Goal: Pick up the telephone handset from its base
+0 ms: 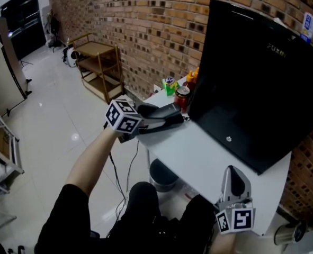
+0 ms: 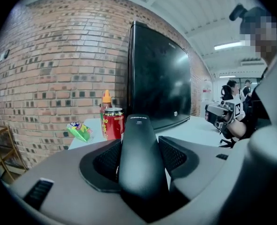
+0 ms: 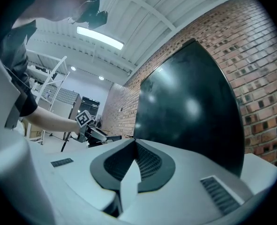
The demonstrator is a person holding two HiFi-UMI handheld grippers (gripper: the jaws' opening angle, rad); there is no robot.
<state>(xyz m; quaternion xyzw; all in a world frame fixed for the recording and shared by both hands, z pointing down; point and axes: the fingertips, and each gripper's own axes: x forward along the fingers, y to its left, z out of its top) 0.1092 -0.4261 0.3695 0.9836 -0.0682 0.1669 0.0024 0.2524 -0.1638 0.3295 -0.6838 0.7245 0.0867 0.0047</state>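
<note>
- Gripping the telephone handset (image 2: 137,125) at the table's (image 1: 198,160) left end, the left tool (image 2: 139,144) clamps its smooth, rounded body; a slack hold could let it slip.
- Swinging it forward risks toppling the red can (image 2: 113,123) just beyond.
- Right tool (image 3: 132,146), clenched empty, rests well apart.

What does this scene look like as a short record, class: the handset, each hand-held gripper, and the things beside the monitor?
handset: black, held by the left hand-held gripper
left hand-held gripper: pads closed on the handset
right hand-held gripper: jaws together, empty, at the white table's near edge
monitor: black, standing before the brick wall
beside monitor: red can, orange-capped bottle, green packet
handset clear of base: cannot tell
</note>
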